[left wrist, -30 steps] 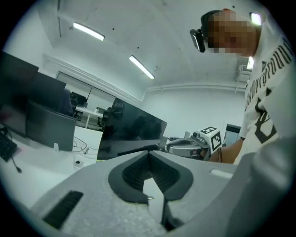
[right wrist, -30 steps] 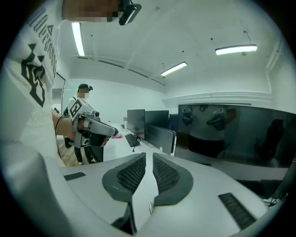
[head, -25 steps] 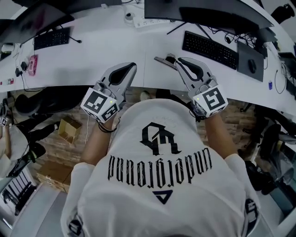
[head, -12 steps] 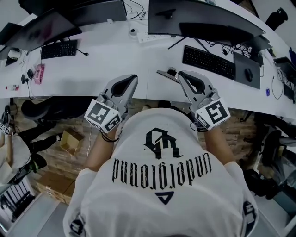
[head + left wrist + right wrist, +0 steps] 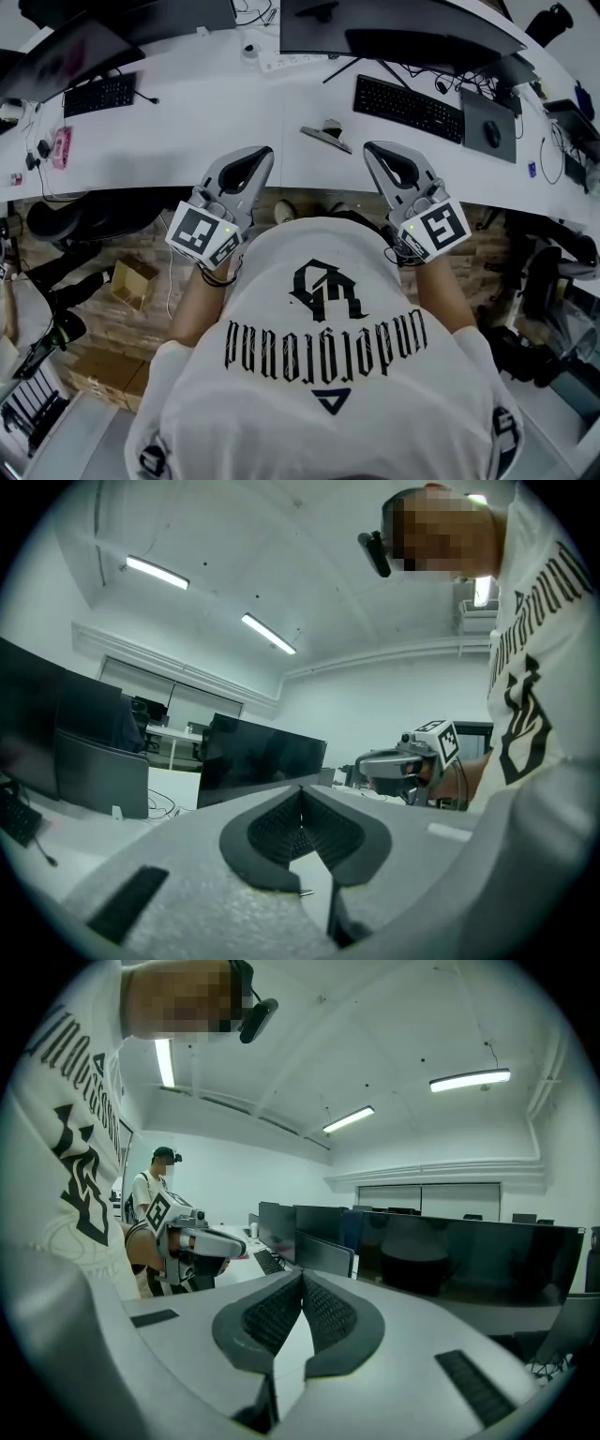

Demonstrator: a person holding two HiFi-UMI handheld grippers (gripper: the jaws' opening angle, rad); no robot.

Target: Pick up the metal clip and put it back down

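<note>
Only the head view catches the metal clip (image 5: 327,134): it's lying on the white desk (image 5: 187,112), just ahead of and between both tools, touching neither. The left gripper (image 5: 300,791) and right gripper (image 5: 302,1276) each have their jaws pressed together with nothing between them. The gothic shirt lettering (image 5: 323,342) is upside down and I can't really read it.

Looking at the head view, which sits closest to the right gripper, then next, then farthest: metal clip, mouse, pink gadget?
1. metal clip, just left of the right gripper.
2. mouse, off to its right.
3. pink gadget, far off to the left.
</note>
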